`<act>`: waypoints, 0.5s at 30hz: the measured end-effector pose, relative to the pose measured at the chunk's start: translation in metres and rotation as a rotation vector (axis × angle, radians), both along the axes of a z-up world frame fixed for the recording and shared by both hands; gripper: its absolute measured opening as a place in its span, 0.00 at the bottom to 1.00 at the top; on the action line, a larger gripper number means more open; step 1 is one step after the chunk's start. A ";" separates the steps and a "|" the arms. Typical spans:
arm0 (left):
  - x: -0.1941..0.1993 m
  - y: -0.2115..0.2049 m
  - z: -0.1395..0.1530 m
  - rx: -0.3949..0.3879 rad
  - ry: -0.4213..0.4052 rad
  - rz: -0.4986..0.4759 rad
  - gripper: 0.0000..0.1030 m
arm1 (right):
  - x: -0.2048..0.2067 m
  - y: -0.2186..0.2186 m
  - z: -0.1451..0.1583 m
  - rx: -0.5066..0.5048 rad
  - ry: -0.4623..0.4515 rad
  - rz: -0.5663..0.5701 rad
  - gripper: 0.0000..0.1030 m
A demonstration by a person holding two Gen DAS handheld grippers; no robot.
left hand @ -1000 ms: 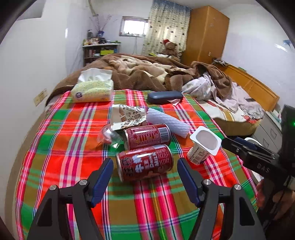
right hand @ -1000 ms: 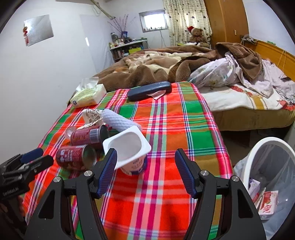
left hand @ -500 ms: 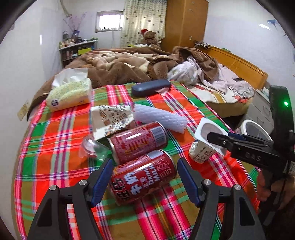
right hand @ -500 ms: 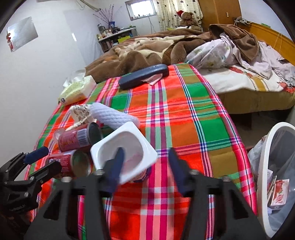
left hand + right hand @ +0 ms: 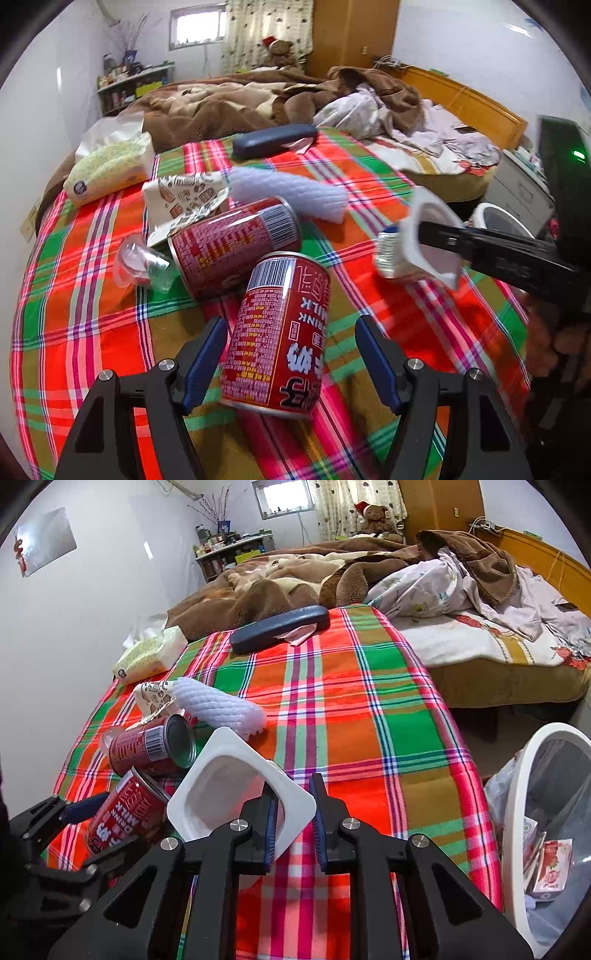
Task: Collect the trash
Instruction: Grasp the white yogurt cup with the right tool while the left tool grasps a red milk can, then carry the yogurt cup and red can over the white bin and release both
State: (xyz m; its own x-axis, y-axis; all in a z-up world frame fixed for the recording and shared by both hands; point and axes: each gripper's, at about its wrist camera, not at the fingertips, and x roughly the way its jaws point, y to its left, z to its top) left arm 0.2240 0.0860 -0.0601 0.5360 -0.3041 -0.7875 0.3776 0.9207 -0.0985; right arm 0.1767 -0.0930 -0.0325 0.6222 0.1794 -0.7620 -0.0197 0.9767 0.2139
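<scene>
My right gripper [image 5: 293,816] is shut on the rim of a white yogurt cup [image 5: 221,786], which is tilted and lifted off the plaid cloth; the cup also shows in the left wrist view [image 5: 413,247]. My left gripper [image 5: 290,358] is open, its fingers either side of a red milk can [image 5: 280,332] lying on the cloth. A second red can [image 5: 236,243], a clear plastic cup [image 5: 136,262], a printed paper wrapper [image 5: 184,199] and a white foam net sleeve [image 5: 291,192] lie beyond. A white trash bin [image 5: 546,830] stands at the right.
A plaid cloth [image 5: 351,709] covers the table. A tissue pack [image 5: 110,166] and a dark blue case [image 5: 273,140] lie at the far end. A bed with brown blankets [image 5: 295,572] is behind. The bin holds cartons [image 5: 550,864].
My right gripper closed on the yogurt cup's rim and lifted and tilted it. My left gripper moved forward around the near can, which turned end-on toward me.
</scene>
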 end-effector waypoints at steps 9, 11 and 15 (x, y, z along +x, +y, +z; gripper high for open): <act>0.008 -0.004 -0.006 0.011 0.018 0.044 0.57 | -0.003 -0.004 -0.001 -0.006 -0.012 0.003 0.16; 0.008 -0.003 -0.006 0.011 0.020 0.056 0.54 | -0.004 -0.004 -0.001 -0.001 -0.013 0.008 0.15; 0.004 -0.004 -0.002 -0.010 0.016 0.071 0.54 | -0.006 -0.006 -0.001 -0.001 -0.022 0.012 0.15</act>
State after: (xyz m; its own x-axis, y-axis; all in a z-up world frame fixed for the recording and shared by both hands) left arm 0.2276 0.0819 -0.0620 0.5437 -0.2737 -0.7934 0.3096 0.9441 -0.1135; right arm 0.1706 -0.0988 -0.0336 0.6363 0.1863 -0.7486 -0.0364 0.9766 0.2121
